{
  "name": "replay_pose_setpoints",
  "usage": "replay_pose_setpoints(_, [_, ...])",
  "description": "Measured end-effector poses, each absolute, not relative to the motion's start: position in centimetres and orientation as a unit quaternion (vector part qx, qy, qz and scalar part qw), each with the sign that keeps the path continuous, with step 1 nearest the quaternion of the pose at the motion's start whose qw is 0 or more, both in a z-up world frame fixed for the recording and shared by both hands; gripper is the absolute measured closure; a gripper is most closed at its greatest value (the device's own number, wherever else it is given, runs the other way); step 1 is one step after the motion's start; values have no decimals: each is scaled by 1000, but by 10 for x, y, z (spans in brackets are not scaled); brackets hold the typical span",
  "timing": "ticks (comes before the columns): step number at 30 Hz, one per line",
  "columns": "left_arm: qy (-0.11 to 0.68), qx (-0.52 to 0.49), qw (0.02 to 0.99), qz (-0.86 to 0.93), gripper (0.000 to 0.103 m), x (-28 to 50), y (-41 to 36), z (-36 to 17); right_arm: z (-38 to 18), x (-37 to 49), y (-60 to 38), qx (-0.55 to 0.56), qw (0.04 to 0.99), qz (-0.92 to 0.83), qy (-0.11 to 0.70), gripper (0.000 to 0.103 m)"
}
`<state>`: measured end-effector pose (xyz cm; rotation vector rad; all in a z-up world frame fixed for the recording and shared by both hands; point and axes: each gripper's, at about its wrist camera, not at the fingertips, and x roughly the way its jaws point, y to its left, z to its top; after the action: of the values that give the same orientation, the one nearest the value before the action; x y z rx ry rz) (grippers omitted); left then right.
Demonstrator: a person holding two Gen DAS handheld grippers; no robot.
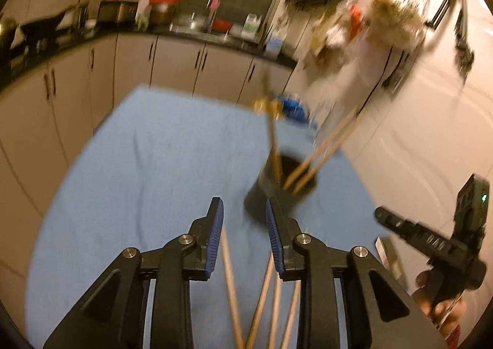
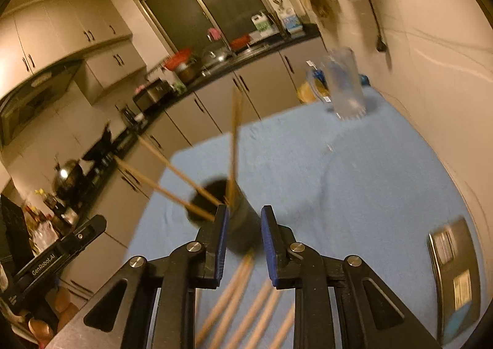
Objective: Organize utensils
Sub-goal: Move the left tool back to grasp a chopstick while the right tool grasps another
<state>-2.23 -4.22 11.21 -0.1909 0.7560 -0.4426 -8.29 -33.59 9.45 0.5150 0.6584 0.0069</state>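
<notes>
now both tongs, left tongs (image 1: 245, 216) and right tongs (image 2: 243, 222), are spread wide, gripping nothing; wooden chopsticks (image 1: 320, 152) lean in the round black holder (image 1: 277, 188) on the blue-clothed bench (image 1: 154, 164).

Blue-clothed table (image 1: 129, 164) — cup (image 1: 271, 192), chopsticks (image 1: 231, 287)

Motion blur smears my cup (image 1: 279, 185) and the chopsticks (image 1: 320, 153) in it. Loose chopsticks (image 2: 246, 306) run under my grippers and off the bottom edge. The glass (image 2: 345, 84) is blurred; wall clutter (image 1: 369, 19) unreadable.
</notes>
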Motion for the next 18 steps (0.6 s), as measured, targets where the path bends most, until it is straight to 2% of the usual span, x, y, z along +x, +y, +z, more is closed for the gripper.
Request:
replay_pose_setpoints(5, [441,-85,871,-199,76,-36,-34,46,40,-106,-338,281,884,-9,374,80])
replay_pose_setpoints(10, [450,-81,866,-203,76,-43,-32,35,7,-110,-333,293,860,-10,417,80])
replay_pose_setpoints(18, [455,-75,862,-208,76,-45,-38,34,-7,-94,-317,263,854,-15,448,80])
